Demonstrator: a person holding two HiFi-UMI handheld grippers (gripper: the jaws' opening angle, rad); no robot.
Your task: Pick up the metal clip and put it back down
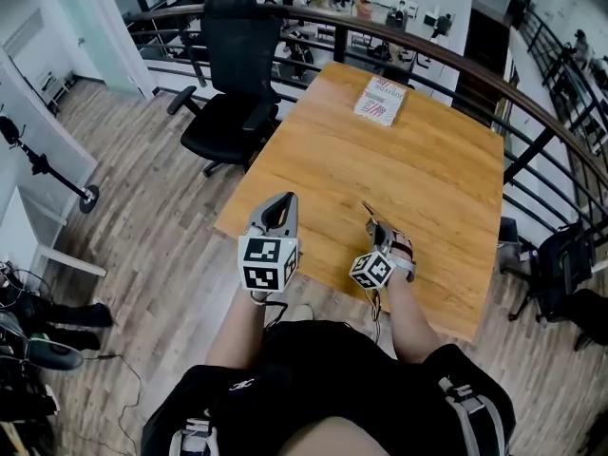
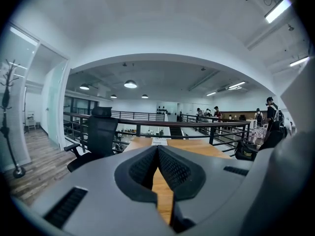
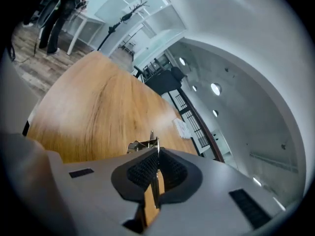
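Observation:
The metal clip [image 3: 143, 144] is a small silver binder clip. It sticks out just past the tips of my right gripper [image 3: 156, 155], which is shut on its thin handle. In the head view the clip [image 1: 369, 210] shows over the near part of the wooden table [image 1: 427, 179], ahead of the right gripper [image 1: 378, 232]. I cannot tell whether the clip touches the wood. My left gripper [image 1: 281, 205] hovers at the table's near left edge, tilted up. Its jaws are shut with nothing between them [image 2: 157, 150].
A white and red booklet [image 1: 381, 100] lies at the far end of the table. A black office chair [image 1: 233, 84] stands at the table's far left. A black railing [image 1: 532, 112] runs behind and along the right side. A bag [image 1: 570, 274] sits on the floor at right.

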